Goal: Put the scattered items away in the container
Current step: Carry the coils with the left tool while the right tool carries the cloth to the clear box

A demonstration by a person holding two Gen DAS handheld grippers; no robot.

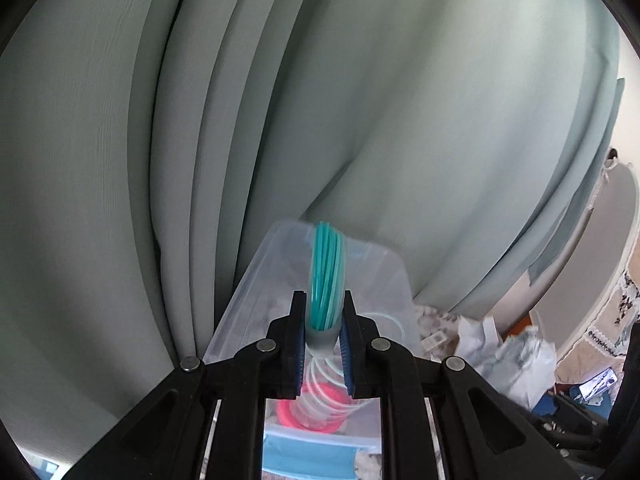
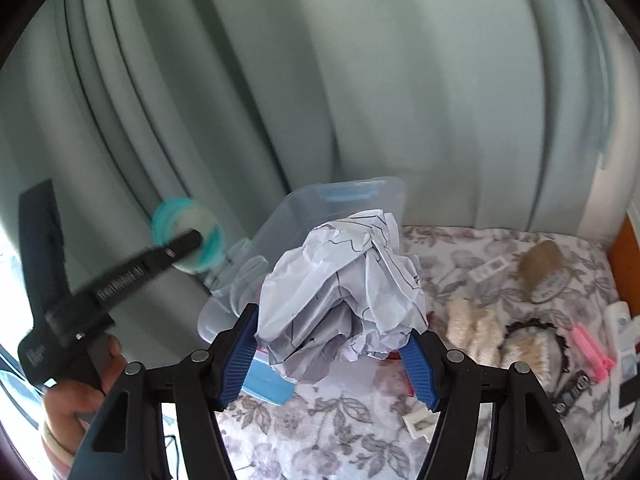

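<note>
Floral bedspread [image 2: 340, 420] under clear plastic container [image 2: 360, 196]; above it, left gripper [image 1: 323, 308] pinching teal coil [image 1: 328, 276], right gripper [image 2: 332, 340] clamping crumpled paper [image 2: 344, 292].

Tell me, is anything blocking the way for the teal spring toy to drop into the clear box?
Nothing visible does. The left gripper is shut on the teal spring toy, right over the open clear box. The box has no lid on. Pink and clear coils already lie inside, but there looks to be room.
</note>
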